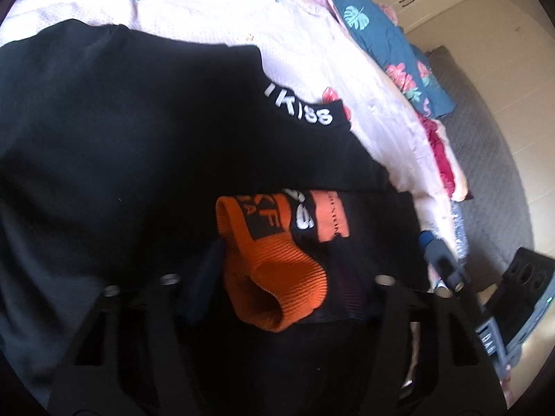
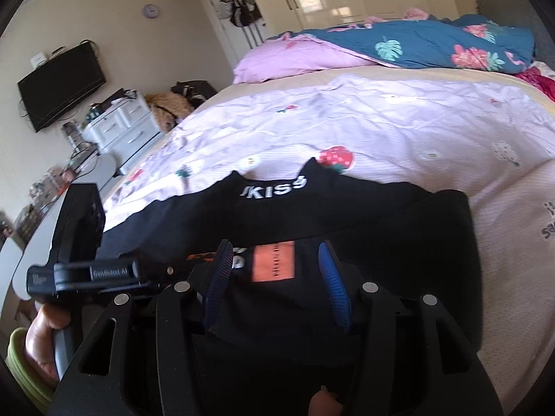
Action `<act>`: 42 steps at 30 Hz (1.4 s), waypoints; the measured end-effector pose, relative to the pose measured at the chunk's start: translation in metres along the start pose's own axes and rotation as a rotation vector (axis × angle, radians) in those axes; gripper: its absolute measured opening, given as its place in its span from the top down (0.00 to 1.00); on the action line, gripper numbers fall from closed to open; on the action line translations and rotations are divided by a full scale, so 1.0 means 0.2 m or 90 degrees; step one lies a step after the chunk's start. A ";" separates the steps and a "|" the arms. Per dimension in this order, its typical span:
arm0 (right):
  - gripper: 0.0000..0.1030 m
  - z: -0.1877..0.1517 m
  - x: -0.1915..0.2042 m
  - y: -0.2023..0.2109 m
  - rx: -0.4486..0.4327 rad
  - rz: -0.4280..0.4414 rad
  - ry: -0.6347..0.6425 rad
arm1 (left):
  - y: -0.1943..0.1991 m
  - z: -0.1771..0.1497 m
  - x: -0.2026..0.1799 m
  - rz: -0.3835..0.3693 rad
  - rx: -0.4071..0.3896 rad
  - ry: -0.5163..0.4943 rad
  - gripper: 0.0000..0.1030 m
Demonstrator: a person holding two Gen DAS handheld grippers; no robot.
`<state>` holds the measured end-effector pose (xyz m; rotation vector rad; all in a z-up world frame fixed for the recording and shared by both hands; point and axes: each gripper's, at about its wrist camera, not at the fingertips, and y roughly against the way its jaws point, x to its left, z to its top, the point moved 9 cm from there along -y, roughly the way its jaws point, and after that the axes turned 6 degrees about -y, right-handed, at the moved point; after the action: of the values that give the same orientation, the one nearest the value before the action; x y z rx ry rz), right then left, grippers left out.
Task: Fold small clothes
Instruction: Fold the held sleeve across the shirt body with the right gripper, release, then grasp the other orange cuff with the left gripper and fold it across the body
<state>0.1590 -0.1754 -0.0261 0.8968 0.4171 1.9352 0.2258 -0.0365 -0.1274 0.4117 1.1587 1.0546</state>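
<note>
A wide bed [image 2: 416,121] with a pale quilt printed with small fruit fills both views; a teal floral duvet [image 2: 433,45] is bunched at its far end. On the near part of the quilt lies a black garment [image 2: 312,208] with white lettering at its collar, spread fairly flat. An orange ribbed cuff [image 1: 270,277] and an orange label [image 2: 274,260] sit at its near edge. My right gripper [image 2: 277,280] hovers over that edge, its blue pads [image 2: 333,284] parted and pressing on nothing. My left gripper [image 1: 277,298] has the orange cuff between its half-open jaws; whether it grips, I cannot tell. I judge the folding partly done: one layer seems doubled over, with more folds left.
</note>
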 end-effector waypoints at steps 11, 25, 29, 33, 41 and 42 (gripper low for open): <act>0.51 0.16 -0.27 0.16 -0.079 -0.053 -0.066 | 0.15 0.10 -0.20 0.002 -0.078 -0.093 0.94; 0.51 0.21 -0.47 0.24 -0.114 -0.078 -0.142 | 0.64 0.24 -0.47 -0.037 -0.233 -0.163 0.95; 0.51 0.21 -0.46 0.23 -0.109 -0.083 -0.131 | 0.69 0.24 -0.42 -0.032 -0.242 -0.150 0.95; 0.51 0.20 -0.45 0.22 -0.105 -0.082 -0.128 | 0.70 0.22 -0.35 -0.021 -0.241 -0.140 0.96; 0.51 0.19 -0.38 0.18 -0.088 -0.083 -0.089 | 0.63 0.18 -0.20 0.005 -0.211 -0.111 0.96; 0.51 0.18 -0.36 0.17 -0.086 -0.084 -0.082 | 0.61 0.17 -0.17 0.010 -0.204 -0.105 0.96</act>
<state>0.1869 -0.2574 -0.0114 0.8777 0.2609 1.7522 0.1997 0.0015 -0.0048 0.2492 0.8248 1.1745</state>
